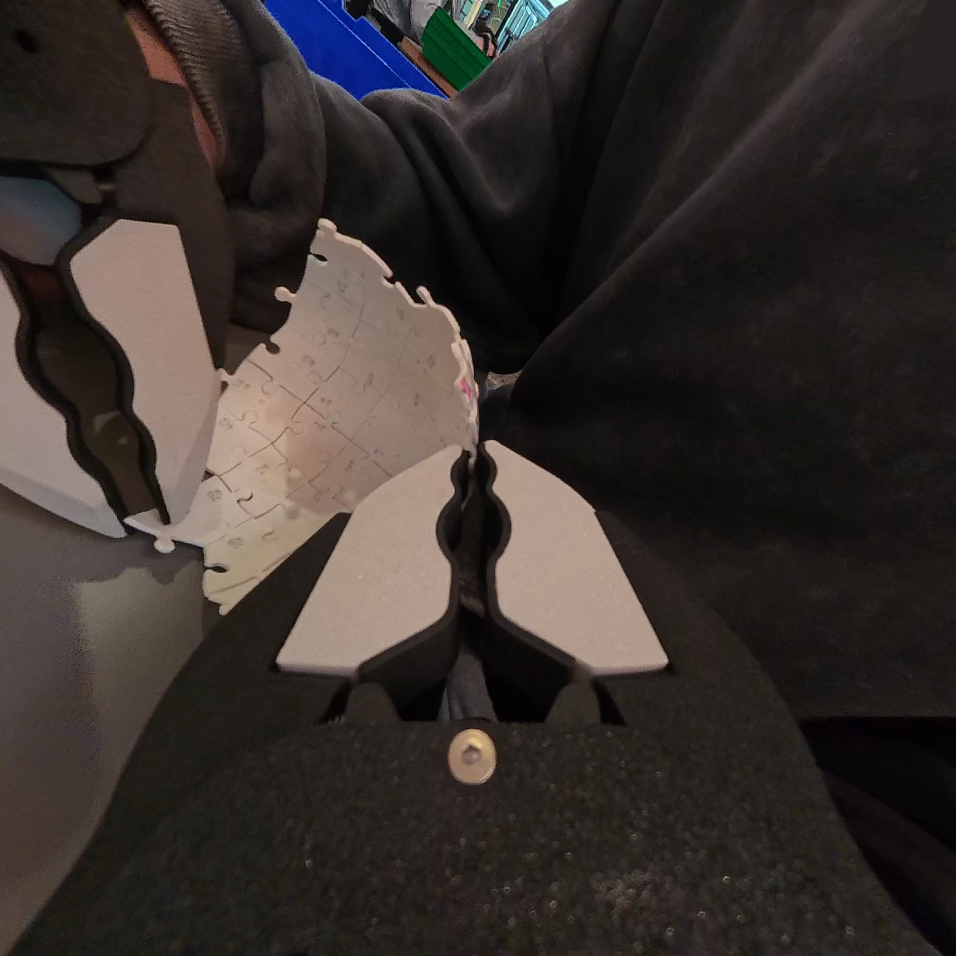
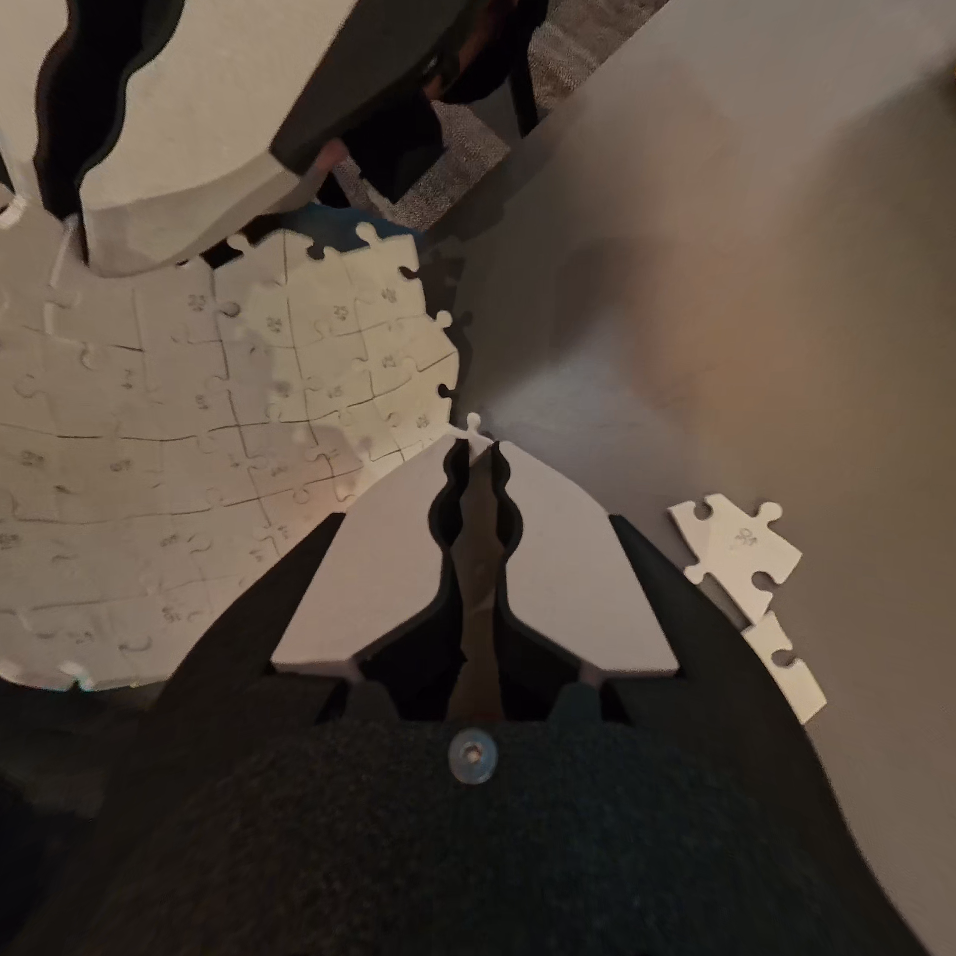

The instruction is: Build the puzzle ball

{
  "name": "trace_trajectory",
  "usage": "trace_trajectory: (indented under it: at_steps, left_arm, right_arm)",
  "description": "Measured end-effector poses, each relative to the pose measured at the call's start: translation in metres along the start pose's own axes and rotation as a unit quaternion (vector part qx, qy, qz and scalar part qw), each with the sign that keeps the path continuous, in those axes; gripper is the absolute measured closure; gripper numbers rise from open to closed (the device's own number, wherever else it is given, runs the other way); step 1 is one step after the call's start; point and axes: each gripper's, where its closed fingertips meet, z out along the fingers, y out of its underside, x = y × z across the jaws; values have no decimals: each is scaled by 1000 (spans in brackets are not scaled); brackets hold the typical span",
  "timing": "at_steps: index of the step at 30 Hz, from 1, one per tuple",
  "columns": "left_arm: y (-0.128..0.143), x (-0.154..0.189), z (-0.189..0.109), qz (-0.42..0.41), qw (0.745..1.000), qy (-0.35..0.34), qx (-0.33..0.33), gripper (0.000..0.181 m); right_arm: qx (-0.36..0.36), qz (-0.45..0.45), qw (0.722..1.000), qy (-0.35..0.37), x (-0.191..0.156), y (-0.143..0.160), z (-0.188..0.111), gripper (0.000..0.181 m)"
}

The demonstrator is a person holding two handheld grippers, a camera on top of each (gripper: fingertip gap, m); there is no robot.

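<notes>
The half-built puzzle ball [image 1: 331,424], a curved white shell of interlocked pieces with its hollow inside facing both cameras, sits low over the grey surface [image 1: 77,646], its lower edge seemingly resting there. The left gripper [image 1: 473,455] has its jaws nearly closed, pinching the shell's rim. The right gripper [image 2: 478,439] pinches the opposite edge with equally narrow jaws, by a protruding tab. Two thin edge grips on a snap-fit shell look risky: any twist or pull apart would likely pop seams and drop a section. A slip at a tab could also bend it. The shell opens upward and towards the person, with no clear long axis. Two loose pieces [image 2: 734,558] lie joined on the surface, just right of the right gripper.
</notes>
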Motion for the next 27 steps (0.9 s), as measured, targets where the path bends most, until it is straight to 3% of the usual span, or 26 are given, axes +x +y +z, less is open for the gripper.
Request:
trace_trajectory:
  at_steps: [1,13,27]
  left_arm:
    - [0,0,1,0,1000,1,-1,179]
    - [1,6,9,2,1000,14,-11,179]
    - [5,11,24,16,999,36,-34,179]
  right_arm:
    - [7,-7,1000,8,-1,0,0,173]
    - [29,15,999,-9,-13,8,0,173]
    - [56,18,998,19,-21,9,-13,172]
